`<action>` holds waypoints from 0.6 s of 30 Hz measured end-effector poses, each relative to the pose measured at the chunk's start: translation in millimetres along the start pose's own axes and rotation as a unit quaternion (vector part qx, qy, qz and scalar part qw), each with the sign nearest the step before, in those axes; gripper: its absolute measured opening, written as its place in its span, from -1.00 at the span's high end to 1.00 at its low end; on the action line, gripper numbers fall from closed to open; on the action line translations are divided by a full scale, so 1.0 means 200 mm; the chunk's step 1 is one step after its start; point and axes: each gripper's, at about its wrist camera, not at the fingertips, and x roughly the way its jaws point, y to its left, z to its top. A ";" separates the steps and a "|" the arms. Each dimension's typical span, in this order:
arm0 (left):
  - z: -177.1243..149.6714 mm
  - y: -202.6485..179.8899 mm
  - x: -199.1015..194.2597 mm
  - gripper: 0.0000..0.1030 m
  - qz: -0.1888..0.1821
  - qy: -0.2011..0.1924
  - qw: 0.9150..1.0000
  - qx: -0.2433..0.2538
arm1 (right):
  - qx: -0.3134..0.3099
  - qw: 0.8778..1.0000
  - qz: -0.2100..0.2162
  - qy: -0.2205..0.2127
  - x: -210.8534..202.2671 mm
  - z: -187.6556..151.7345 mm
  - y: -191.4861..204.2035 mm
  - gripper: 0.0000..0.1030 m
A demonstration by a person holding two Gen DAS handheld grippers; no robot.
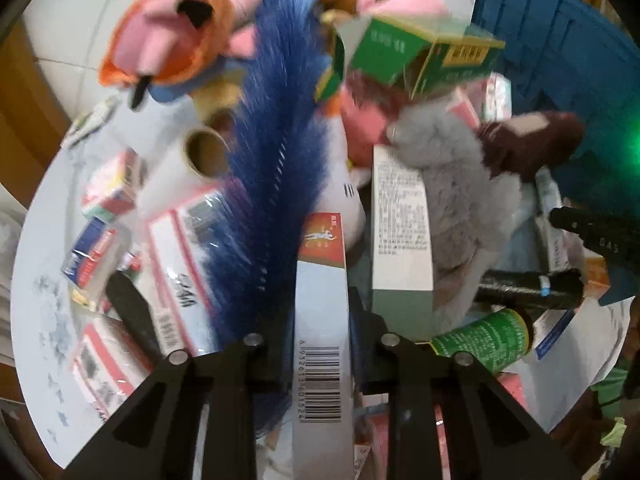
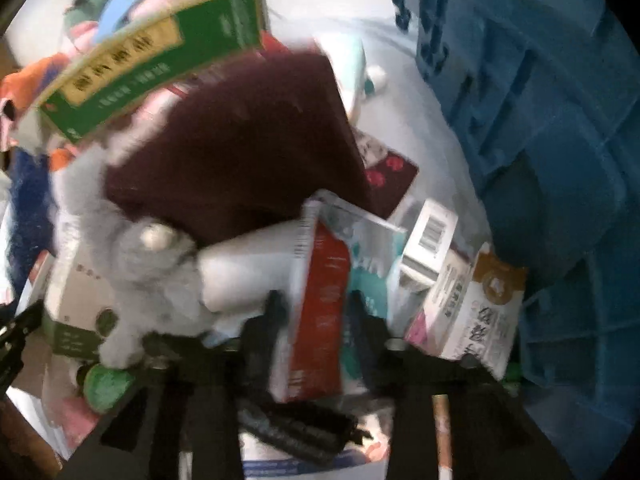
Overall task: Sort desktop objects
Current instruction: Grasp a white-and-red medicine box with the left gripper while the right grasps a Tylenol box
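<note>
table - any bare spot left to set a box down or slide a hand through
Little. One bare strip of table lies between the maroon plush and the blue crate. Another runs along the near-left table edge, beside the red-and-white boxes. The middle, around the blue feather and grey plush, is piled solid.

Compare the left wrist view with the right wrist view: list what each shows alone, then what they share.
Only the left wrist view shows the blue feather, the cardboard tube roll, the green bottle and the left gripper shut on a barcoded box.

Only the right wrist view shows the right gripper shut on a red packet, plus the brown-topped carton.

Both show the green box, the grey plush and the blue crate.
</note>
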 end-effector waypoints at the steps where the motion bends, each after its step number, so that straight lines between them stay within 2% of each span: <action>1: 0.01 0.02 -0.04 0.57 -0.002 -0.009 1.000 -0.005 | -0.003 1.000 0.004 -0.009 -0.04 0.00 0.01 0.99; 6: 0.03 0.06 -0.19 0.57 0.001 -0.048 0.999 -0.025 | -0.010 0.999 0.022 -0.046 -0.24 0.02 0.01 0.99; 9: 0.02 0.06 -0.24 0.57 0.004 -0.066 0.997 -0.027 | 0.001 0.999 0.027 -0.039 -0.27 0.00 -0.02 0.96; 10: 0.03 0.08 -0.24 0.57 -0.001 -0.069 0.997 -0.031 | 0.005 0.999 0.027 -0.034 -0.26 -0.02 -0.05 0.86; 11: 0.03 0.08 -0.25 0.57 -0.006 -0.071 0.997 -0.035 | 0.007 0.999 0.023 -0.029 -0.22 -0.04 -0.08 0.56; 12: 0.04 0.08 -0.27 0.57 -0.009 -0.071 0.997 -0.038 | 0.008 0.999 0.025 -0.024 -0.18 -0.09 -0.09 0.37; 13: 0.05 0.08 -0.28 0.57 -0.007 -0.074 0.997 -0.038 | 0.010 0.999 0.027 -0.020 -0.17 -0.10 -0.09 -0.02; 14: 0.05 0.08 -0.28 0.57 -0.004 -0.077 0.996 -0.036 | 0.011 0.999 0.027 -0.016 -0.11 -0.13 -0.08 -0.20; 18: 0.06 0.08 -0.23 0.57 -0.007 -0.072 0.997 -0.036 | 0.006 1.000 0.012 0.002 0.02 -0.15 -0.05 -0.20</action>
